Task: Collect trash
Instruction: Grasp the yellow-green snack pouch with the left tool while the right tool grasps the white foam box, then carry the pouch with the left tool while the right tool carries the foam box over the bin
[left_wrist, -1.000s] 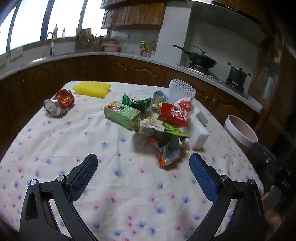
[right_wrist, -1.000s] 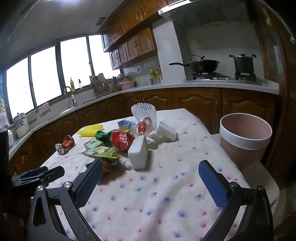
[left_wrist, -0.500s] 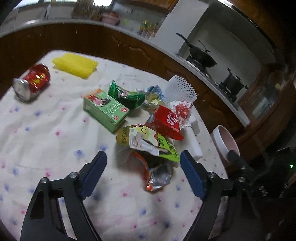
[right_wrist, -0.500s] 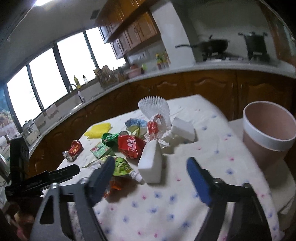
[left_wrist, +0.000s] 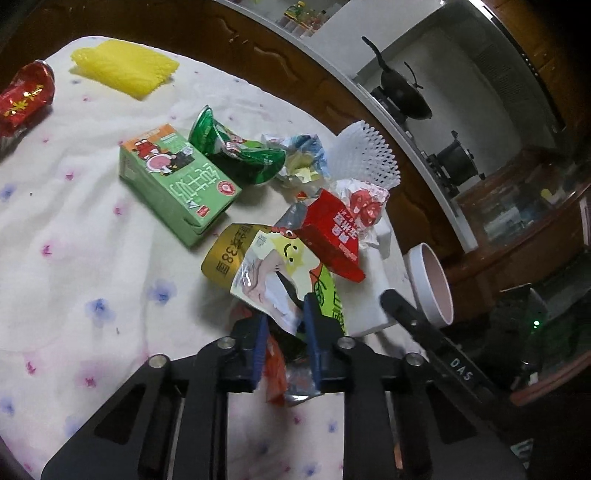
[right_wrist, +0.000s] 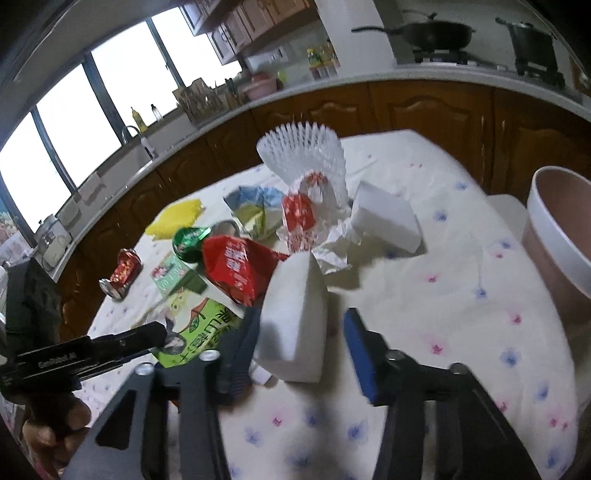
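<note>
A pile of trash lies on the flowered tablecloth (left_wrist: 74, 258). In the left wrist view my left gripper (left_wrist: 286, 339) has its jaws closing on the near edge of a yellow-and-green snack wrapper (left_wrist: 280, 273), and the pads pinch it. An orange foil wrapper (left_wrist: 277, 373) lies under them. In the right wrist view my right gripper (right_wrist: 299, 354) straddles a white foam block (right_wrist: 291, 314). Its jaws are closing. The left pad is at the block's side and the right pad stands a little clear of it. A pink bin (right_wrist: 554, 236) stands at the table's right.
Also in the pile are a green carton (left_wrist: 177, 177), a green bag (left_wrist: 236, 151), a red pack (right_wrist: 236, 266), a white foam net (right_wrist: 306, 155) and a second white block (right_wrist: 386, 218). A red can (right_wrist: 123, 271) and yellow netting (left_wrist: 125, 66) lie at the far left. Kitchen counters stand behind the table.
Both grippers came forward and down onto the pile while their jaws narrowed. The left closed onto the snack wrapper. The right came to straddle the white block.
</note>
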